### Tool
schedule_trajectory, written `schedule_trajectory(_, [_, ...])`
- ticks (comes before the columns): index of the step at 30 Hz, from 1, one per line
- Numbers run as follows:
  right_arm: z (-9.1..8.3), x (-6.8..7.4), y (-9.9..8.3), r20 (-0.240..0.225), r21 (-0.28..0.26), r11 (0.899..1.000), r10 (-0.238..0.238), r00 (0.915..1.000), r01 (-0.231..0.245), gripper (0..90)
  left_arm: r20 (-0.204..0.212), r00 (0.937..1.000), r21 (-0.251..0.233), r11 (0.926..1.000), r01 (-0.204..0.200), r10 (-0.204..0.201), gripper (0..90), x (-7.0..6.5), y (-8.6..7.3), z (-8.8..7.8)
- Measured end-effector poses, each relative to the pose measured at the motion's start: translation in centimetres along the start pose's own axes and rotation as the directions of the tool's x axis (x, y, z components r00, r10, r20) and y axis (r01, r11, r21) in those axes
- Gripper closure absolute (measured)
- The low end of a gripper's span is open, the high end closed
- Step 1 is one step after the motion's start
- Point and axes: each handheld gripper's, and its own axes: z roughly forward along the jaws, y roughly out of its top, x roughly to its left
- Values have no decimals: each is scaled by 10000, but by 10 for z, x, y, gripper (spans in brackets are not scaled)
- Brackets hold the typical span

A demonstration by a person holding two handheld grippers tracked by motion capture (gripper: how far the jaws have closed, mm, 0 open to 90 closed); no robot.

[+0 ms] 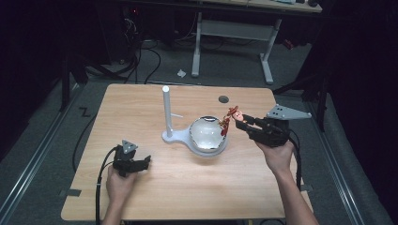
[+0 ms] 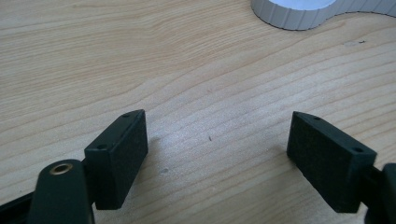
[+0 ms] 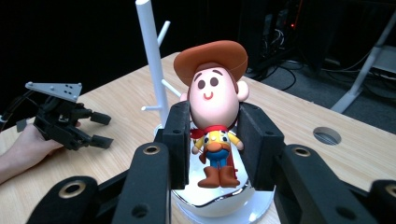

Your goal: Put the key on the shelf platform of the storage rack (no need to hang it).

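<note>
A small cowboy figurine with a brown hat, a big head and a red scarf hangs between the black jaws of my right gripper, which is shut on its head. In the high view the figurine is held in the air just right of a shiny silver bowl, with the right gripper behind it. My left gripper rests low over the table at the front left. Its pads stand wide apart above bare wood, so it is open.
A white stand with a tall post and short side pegs rises beside the bowl on a ribbed white base. A round cable hole sits near the table's far edge. The wooden table has dark floor around it.
</note>
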Motion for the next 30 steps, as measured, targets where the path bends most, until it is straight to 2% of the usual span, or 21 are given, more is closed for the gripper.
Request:
schedule_trajectory(13, [20, 5, -3, -343, 246, 9997, 91, 9994, -82, 663, -6, 10000, -11, 10000, 2, -2, 209, 0, 0, 0])
schedule_trajectory(30, [42, 9, -10, -323, 717, 9974, 5, 9995, 18, 662, 1, 10000, -10, 10000, 4, -4, 209, 0, 0, 0])
